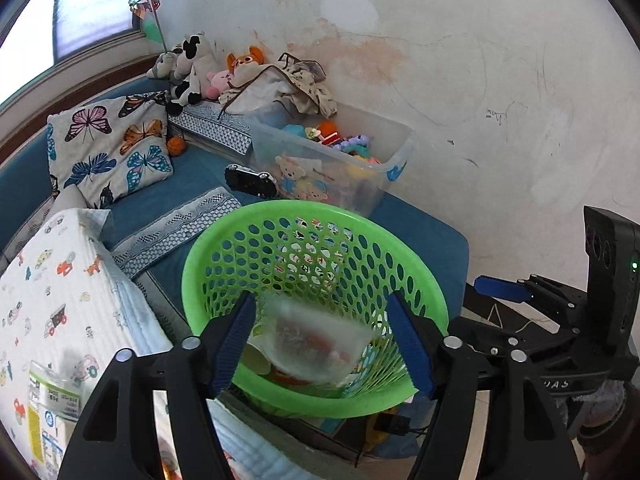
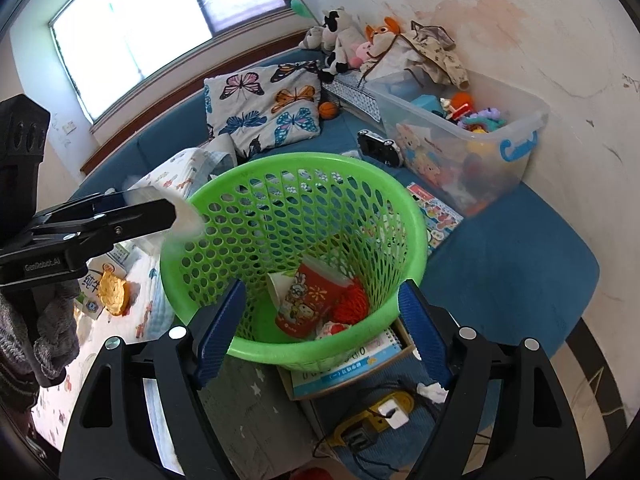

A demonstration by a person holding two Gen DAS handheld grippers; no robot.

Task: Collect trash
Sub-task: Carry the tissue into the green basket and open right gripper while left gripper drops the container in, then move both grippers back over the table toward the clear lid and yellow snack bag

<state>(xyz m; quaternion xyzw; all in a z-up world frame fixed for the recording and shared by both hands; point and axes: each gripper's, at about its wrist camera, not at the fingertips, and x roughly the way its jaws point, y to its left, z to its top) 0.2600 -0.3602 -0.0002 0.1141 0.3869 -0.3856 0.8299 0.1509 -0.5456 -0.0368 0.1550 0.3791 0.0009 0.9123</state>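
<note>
A green perforated basket (image 1: 200, 264) (image 2: 412, 216) stands on the blue sofa, tilted toward me. Over its near side my left gripper (image 1: 322, 344) stands open, and a blurred clear plastic wrapper (image 1: 308, 344) hangs loose between its blue pads. In the right wrist view that left gripper (image 2: 160, 216) comes in from the left, with the white wrapper (image 2: 184, 220) at its tip over the basket's rim. My right gripper (image 2: 320, 332) is open, with the basket's near rim between its fingers and nothing pressed. Inside the basket lie a red printed paper cup (image 2: 308, 304) and an orange net ball (image 2: 354, 304).
A clear bin of toys (image 2: 460, 152) stands against the wall behind the basket. A butterfly pillow (image 2: 264, 108) and plush toys (image 2: 340, 44) sit further back. On the quilt (image 1: 60, 280) at the left lie a carton (image 1: 48, 412) and a yellow scrap (image 2: 112, 292). A booklet (image 2: 352, 368) and power strip (image 2: 372, 420) lie below the basket.
</note>
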